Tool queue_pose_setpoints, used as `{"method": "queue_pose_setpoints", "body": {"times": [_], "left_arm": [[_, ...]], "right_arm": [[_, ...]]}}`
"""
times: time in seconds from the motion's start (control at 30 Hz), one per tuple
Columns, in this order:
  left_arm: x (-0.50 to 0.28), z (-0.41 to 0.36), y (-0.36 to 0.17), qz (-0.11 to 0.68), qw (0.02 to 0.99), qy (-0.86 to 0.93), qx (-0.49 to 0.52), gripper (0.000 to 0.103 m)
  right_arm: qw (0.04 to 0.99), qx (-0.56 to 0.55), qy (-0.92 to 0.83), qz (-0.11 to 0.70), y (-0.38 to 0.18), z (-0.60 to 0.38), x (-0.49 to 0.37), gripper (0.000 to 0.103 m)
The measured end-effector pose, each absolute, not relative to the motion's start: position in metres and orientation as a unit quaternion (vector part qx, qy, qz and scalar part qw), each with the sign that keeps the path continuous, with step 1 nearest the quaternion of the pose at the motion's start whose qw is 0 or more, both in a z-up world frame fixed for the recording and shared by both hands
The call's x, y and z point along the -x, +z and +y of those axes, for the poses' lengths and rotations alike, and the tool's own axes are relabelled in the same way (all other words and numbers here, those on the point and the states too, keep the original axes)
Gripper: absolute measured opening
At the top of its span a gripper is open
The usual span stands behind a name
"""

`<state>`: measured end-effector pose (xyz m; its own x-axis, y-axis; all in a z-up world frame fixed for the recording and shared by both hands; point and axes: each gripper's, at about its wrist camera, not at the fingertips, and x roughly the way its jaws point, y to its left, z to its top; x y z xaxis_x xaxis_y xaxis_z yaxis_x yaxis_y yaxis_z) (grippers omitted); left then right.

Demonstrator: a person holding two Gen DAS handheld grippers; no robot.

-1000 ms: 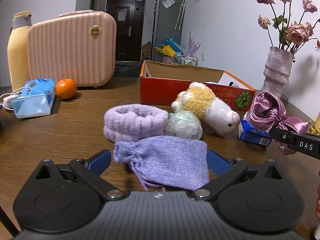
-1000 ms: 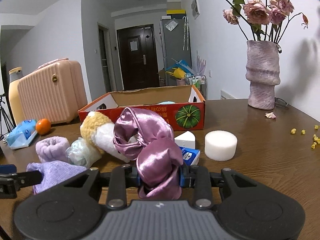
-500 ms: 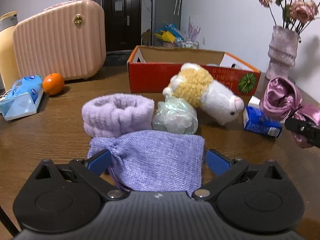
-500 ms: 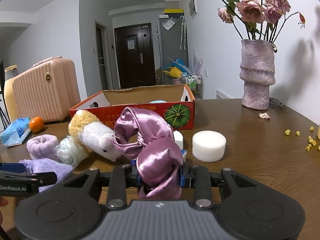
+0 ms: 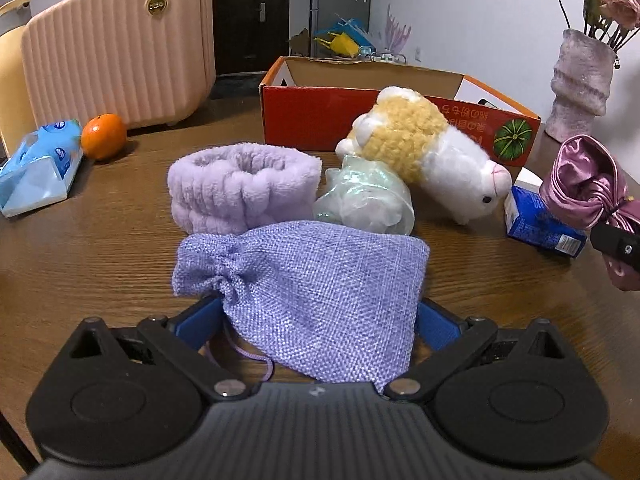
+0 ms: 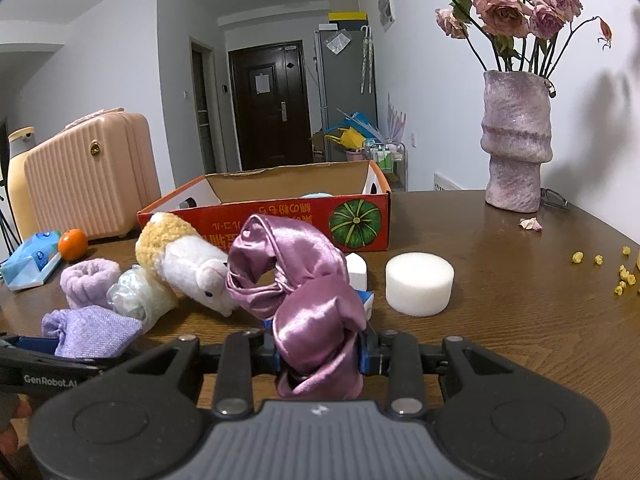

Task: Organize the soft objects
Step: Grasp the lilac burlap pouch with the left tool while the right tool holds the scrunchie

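Lilac woven cloth is filling the space between the left gripper's (image 5: 318, 320) blue fingers (image 5: 200, 322): a drawstring pouch (image 5: 312, 300) is lying on the wooden table (image 5: 92, 256) with the jaws standing wide on either side of it, not pressing in. Its gathered neck is pointing left and a cord is trailing beneath it. Just behind the pouch, a fluffy lavender headband (image 5: 240, 188) and a crumpled pale-green plastic bundle (image 5: 366, 200) are sitting side by side, and a white and yellow plush animal (image 5: 428, 148) is leaning over the bundle. Off to the right, the right gripper (image 6: 320, 354) is pinching a pink satin scrunchie (image 6: 304, 296), jaws clamped tight on the fabric, which is bulging above them. A small blue carton (image 5: 540, 228) is lying beside the scrunchie, with a white foam cylinder (image 6: 419, 288) nearby. Farther back, an open red cardboard box (image 5: 392, 124) is standing on the table. A pink ribbed case (image 5: 120, 48), an orange (image 5: 103, 136) and a blue tissue pack (image 5: 38, 164) are sitting at the left, and a mauve vase (image 6: 516, 144) of dried roses is standing at the right.
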<state>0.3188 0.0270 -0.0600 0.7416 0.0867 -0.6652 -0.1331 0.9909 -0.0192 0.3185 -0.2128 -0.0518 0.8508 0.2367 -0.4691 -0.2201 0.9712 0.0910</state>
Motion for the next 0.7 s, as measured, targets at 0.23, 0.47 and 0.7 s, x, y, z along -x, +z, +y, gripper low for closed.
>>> {"method": "queue_pose_setpoints", "body": {"times": [0.23, 0.47, 0.7], "left_arm": [[-0.316, 0.026, -0.058, 0.345, 0.936, 0.065, 0.025, 0.088], [-0.31, 0.026, -0.054, 0.33, 0.942, 0.065, 0.022, 0.055], [-0.298, 0.026, -0.05, 0.316, 0.946, 0.071, 0.021, 0.046]], "right_arm": [[0.961, -0.014, 0.121, 0.247, -0.052, -0.211, -0.318, 0.032], [0.961, -0.013, 0.121, 0.246, -0.053, -0.211, -0.318, 0.032], [0.961, -0.014, 0.121, 0.247, -0.053, -0.211, -0.318, 0.032]]}}
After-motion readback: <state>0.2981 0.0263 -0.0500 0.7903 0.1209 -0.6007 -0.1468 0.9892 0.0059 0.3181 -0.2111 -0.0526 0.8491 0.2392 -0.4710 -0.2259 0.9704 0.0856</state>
